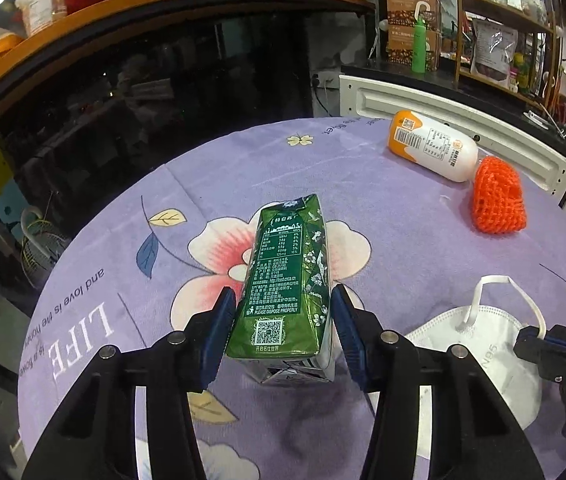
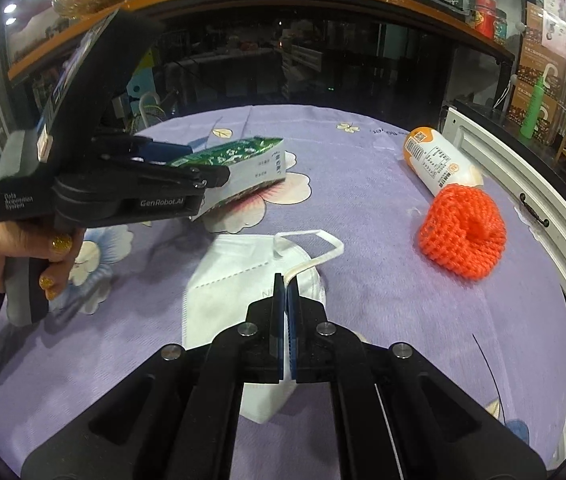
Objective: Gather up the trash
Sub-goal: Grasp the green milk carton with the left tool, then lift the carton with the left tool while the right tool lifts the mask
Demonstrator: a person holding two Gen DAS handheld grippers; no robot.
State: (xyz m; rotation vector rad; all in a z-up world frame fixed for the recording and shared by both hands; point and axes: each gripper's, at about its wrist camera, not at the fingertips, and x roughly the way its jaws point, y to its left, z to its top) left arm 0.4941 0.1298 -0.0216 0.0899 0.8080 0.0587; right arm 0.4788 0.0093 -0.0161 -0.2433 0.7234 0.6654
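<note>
Now, both hands are busy on the purple-clothed worktop (image 1: pixel 383 216), so let's run through the trash by size. Biggest is the green carton (image 1: pixel 283 280), and the left gripper (image 1: pixel 281 340) has it: the jaws sit half-spread against its two long sides near the base. From the right wrist view the carton's far end looks tipped up off the cloth. It should be light if empty and fairly stiff, but those thin card walls will cave under a hard squeeze, so a grip across the narrow faces low down, as here, looks right.

Next, the white bottle (image 1: pixel 433 148) with the orange end lies on its side near the far edge, touching the orange foam net (image 1: pixel 497 200). Bottle: smooth, round, likely to roll or slip, so best taken across the middle of the body. Net: soft, springy, almost weightless, and it will squash, so any pinch through the mesh should do.

Then the white mask (image 2: pixel 239 280), flat on the cloth close in front. It's limp and featherlight. The right gripper (image 2: pixel 285 280) has its jaws pressed together on the ear loop (image 2: pixel 315 240), a thin strap, and a sensible handle, though the mask will probably dangle and swing once it's up.
</note>
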